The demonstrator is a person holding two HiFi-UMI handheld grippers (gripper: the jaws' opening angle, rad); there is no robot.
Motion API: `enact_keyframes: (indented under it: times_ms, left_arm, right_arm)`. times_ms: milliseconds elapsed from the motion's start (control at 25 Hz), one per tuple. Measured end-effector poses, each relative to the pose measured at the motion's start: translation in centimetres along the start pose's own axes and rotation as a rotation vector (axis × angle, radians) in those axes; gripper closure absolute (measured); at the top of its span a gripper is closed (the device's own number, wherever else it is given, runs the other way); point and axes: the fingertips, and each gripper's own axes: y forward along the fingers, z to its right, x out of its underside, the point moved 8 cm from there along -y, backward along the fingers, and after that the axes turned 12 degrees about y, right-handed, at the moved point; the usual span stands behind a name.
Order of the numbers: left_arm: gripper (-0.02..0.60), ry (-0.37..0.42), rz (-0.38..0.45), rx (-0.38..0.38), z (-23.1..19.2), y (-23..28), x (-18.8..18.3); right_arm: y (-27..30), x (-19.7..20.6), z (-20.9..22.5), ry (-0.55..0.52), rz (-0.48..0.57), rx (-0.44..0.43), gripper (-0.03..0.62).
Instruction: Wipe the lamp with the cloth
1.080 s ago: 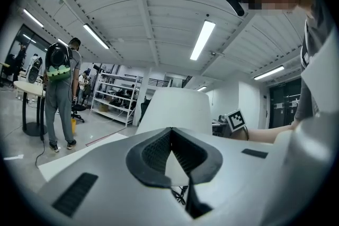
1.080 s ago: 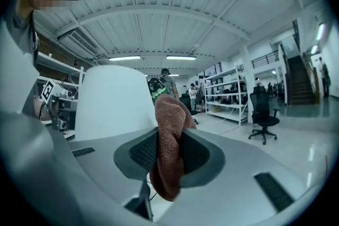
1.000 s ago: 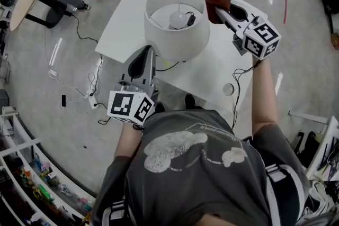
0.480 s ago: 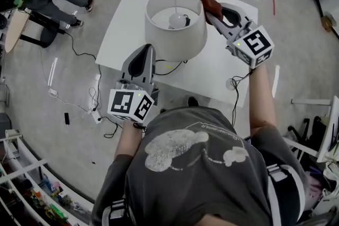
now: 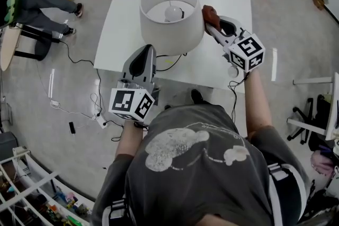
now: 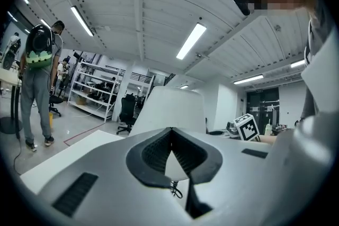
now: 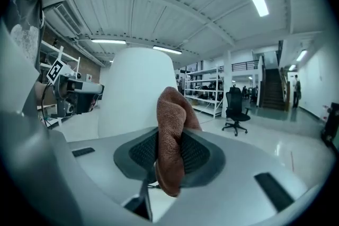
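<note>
We find all views bright and evenly lit by the ceiling tube lights (image 6: 190, 41). In the head view we note glare streaks on the glossy floor (image 5: 286, 18); the white lamp (image 5: 172, 34) keeps its surface detail. Both gripper views bend strongly and darken to black at the corners, with the nearest surfaces soft.

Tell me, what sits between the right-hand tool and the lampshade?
A brown cloth, pinched in the right tool, sits right beside the white lampshade; the right gripper view shows it.
</note>
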Motion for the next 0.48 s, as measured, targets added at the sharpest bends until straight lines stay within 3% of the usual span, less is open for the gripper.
enact_keyframes:
  times_ms: [240, 480]
  left_arm:
    - [0.574, -0.011, -0.019, 0.063, -0.7, -0.2, 0.7]
    - [0.574, -0.004, 0.005, 0.118, -1.1, -0.2, 0.1]
  right_arm:
    - [-1.4, 3.3, -1.5, 0.066, -0.076, 0.090, 0.497]
    - [-4.2, -1.6, -3.5, 0.043, 0.063, 0.141, 0.497]
